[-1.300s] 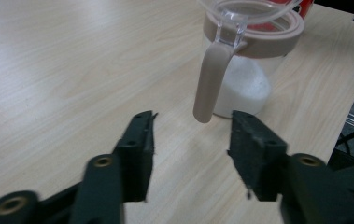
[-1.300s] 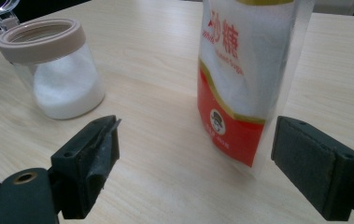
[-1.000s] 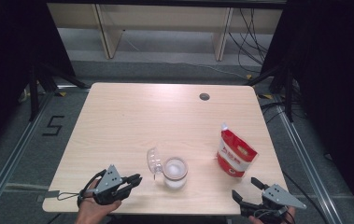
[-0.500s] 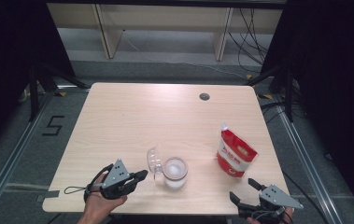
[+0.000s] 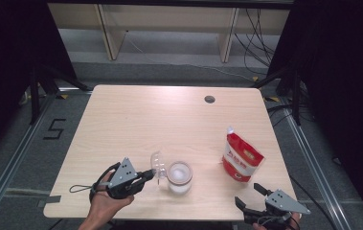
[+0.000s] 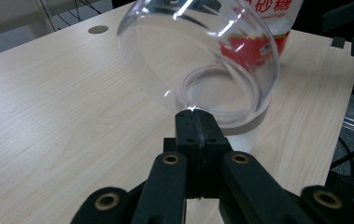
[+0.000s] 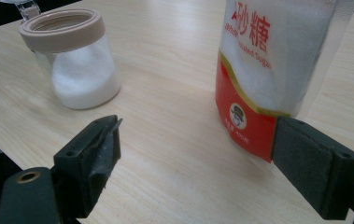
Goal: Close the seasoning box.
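My left claw clamped on the jar's clear domed plastic lid

The pads are pinched fully together on the lid's rim, which tilts up just beside the beige-rimmed clear jar of white sugar, near the front edge of the light wooden surface. My right claw hangs spread wide with nothing in it at the front right corner, the red and white sugar pouch standing close ahead of it. Loads of bare wood behind and to the left, tight along the front edge.
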`<state>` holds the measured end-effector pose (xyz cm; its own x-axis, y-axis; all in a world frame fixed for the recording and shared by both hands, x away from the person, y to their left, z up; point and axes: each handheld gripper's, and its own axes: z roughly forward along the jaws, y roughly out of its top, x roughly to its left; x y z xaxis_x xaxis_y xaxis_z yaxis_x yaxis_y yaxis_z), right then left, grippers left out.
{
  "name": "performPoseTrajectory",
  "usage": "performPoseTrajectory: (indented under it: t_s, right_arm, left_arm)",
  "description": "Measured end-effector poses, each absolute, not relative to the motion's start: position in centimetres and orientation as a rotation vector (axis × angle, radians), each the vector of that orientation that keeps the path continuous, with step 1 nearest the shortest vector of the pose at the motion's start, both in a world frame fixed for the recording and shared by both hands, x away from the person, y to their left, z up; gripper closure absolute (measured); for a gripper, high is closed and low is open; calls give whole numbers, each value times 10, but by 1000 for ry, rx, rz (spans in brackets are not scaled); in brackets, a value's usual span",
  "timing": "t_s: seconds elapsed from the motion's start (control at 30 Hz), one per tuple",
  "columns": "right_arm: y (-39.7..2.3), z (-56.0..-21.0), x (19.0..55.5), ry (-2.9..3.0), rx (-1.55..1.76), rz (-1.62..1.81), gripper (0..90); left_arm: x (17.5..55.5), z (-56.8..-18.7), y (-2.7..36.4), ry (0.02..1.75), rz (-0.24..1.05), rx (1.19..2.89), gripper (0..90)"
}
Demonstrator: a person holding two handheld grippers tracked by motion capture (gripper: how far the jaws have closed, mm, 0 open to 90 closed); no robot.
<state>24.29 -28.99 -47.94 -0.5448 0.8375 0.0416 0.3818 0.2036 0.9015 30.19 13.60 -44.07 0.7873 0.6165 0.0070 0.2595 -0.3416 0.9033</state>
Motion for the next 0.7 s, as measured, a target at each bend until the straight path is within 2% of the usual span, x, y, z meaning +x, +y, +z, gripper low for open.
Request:
performPoseTrajectory:
  t_s: [0.7]
  right_arm:
    - [-287,-480,241,2037,1169,1310,174]
  left_arm:
    - [299,-438,130,637,424,1943,885]
